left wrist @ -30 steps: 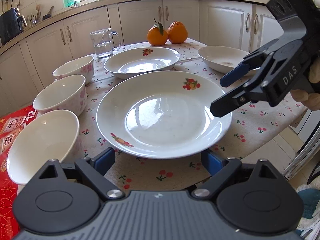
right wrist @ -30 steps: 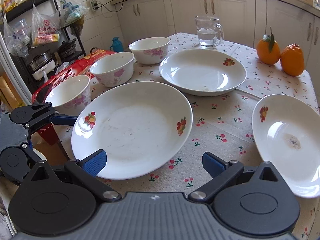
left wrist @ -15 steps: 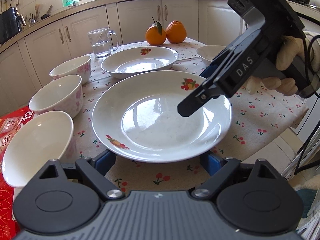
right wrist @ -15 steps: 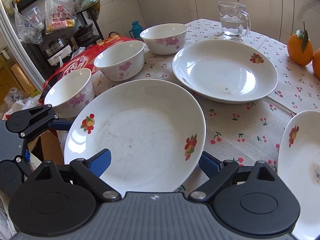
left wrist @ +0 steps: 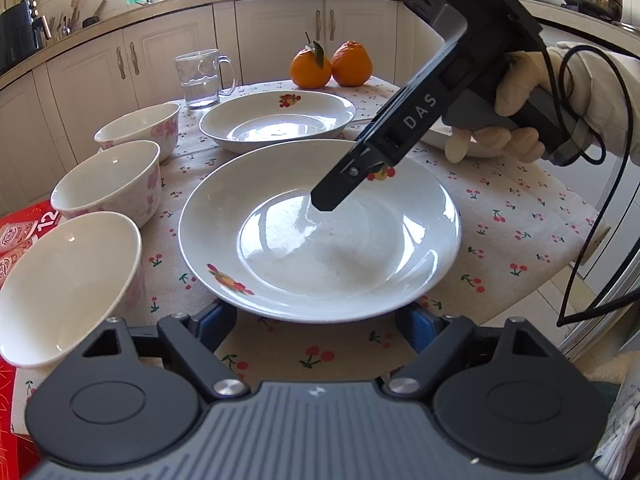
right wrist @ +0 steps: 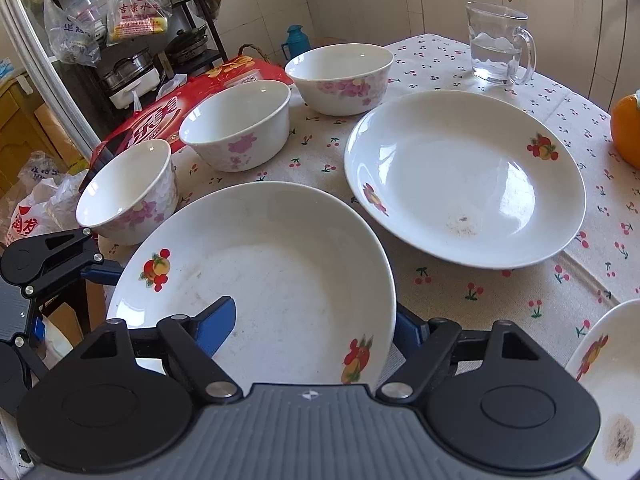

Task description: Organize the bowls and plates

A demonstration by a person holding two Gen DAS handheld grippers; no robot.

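A large white plate with fruit prints (left wrist: 320,232) (right wrist: 272,272) lies at the table's near edge. My left gripper (left wrist: 320,320) is open, its blue pads low under the plate's near rim. My right gripper (right wrist: 312,328) is open astride the plate's rim: one pad rests inside the plate, the other is outside and below it. In the left wrist view one of its fingers (left wrist: 340,184) reaches over the plate's middle. A second large plate (left wrist: 278,120) (right wrist: 464,176) lies behind. A third plate (right wrist: 608,392) is at the right. Three flowered bowls (left wrist: 108,184) (right wrist: 236,124) line the left side.
A glass mug of water (left wrist: 200,78) (right wrist: 500,44) and two oranges (left wrist: 332,64) stand at the back of the cherry-print tablecloth (left wrist: 500,216). A red box (right wrist: 168,116) lies beside the bowls. Shelves with bags and pots (right wrist: 120,40) stand beyond the table.
My right gripper has moved in over the near plate, from beside it to straddling its rim. My left gripper has edged closer under the plate's near rim.
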